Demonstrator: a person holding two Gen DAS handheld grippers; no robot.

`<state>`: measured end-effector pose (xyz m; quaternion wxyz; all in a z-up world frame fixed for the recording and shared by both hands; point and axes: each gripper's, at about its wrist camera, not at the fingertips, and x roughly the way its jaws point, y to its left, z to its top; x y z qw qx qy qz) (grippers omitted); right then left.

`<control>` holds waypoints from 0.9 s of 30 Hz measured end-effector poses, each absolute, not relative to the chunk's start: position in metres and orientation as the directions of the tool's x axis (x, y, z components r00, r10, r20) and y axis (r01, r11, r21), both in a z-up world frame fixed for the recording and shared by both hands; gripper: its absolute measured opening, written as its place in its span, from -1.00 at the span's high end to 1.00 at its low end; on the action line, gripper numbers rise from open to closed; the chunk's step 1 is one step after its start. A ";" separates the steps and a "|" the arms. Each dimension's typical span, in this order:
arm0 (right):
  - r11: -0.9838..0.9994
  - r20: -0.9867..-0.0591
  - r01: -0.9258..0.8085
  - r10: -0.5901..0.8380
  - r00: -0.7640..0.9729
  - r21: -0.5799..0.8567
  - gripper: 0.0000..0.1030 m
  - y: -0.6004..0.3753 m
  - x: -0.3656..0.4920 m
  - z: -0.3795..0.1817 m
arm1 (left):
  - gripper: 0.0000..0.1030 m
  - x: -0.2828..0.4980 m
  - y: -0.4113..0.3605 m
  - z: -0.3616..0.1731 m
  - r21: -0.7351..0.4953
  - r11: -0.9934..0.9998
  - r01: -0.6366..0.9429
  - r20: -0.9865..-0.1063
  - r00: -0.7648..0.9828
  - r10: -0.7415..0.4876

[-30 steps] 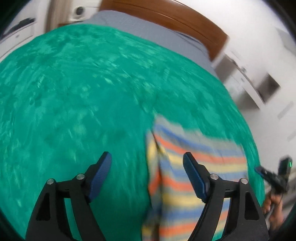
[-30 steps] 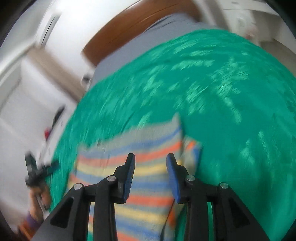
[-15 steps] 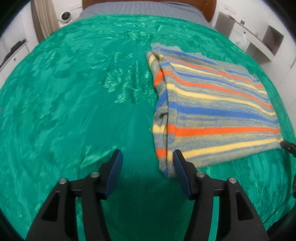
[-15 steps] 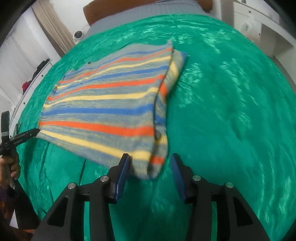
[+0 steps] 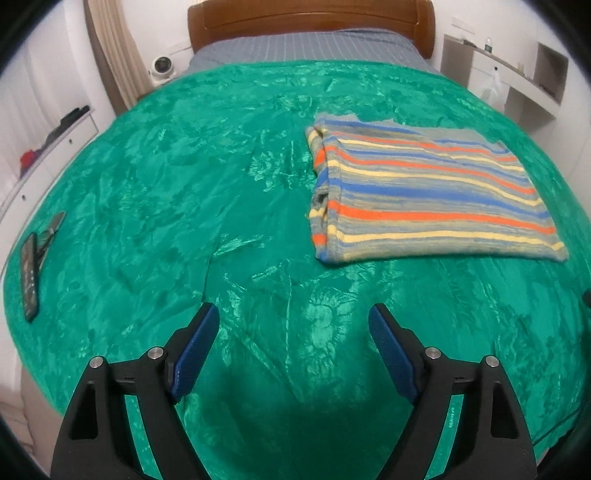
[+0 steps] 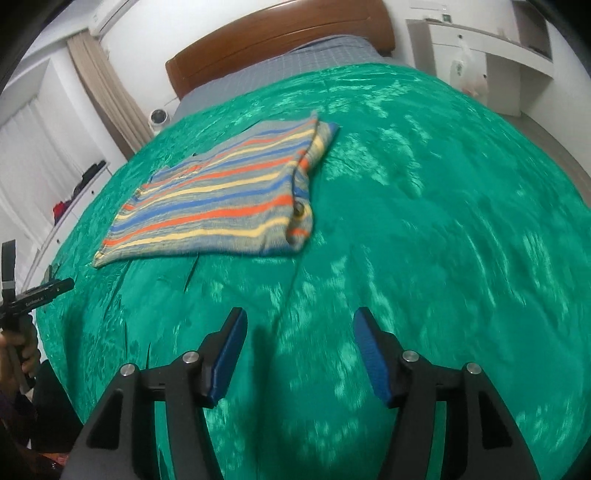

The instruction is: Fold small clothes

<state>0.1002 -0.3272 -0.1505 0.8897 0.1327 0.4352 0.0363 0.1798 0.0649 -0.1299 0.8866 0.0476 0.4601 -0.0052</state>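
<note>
A small striped garment [image 5: 417, 195], grey with blue, orange and yellow stripes, lies folded flat on the green blanket [image 5: 184, 184]. In the left wrist view it lies ahead and to the right of my left gripper [image 5: 293, 321], which is open, empty and well short of it. In the right wrist view the garment [image 6: 221, 199] lies ahead and to the left of my right gripper [image 6: 299, 325], also open, empty and apart from it. The left gripper's body [image 6: 33, 295] shows at the left edge of the right wrist view.
A dark remote-like device [image 5: 30, 273] lies near the blanket's left edge. A wooden headboard [image 5: 310, 18] and grey sheet [image 5: 306, 44] are at the far end. White shelves [image 5: 517, 74] stand to the right, white drawers [image 5: 44, 147] to the left.
Both grippers have pulled back from the garment and opened wider. The garment now lies folded on the blanket, farther ahead of both.
</note>
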 end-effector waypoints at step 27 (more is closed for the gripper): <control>0.944 -0.717 0.074 0.192 0.671 0.322 -0.38 -0.362 0.082 -0.138 | -0.70 0.162 -0.126 -0.139 0.195 0.849 0.491 -0.771 0.612 -0.176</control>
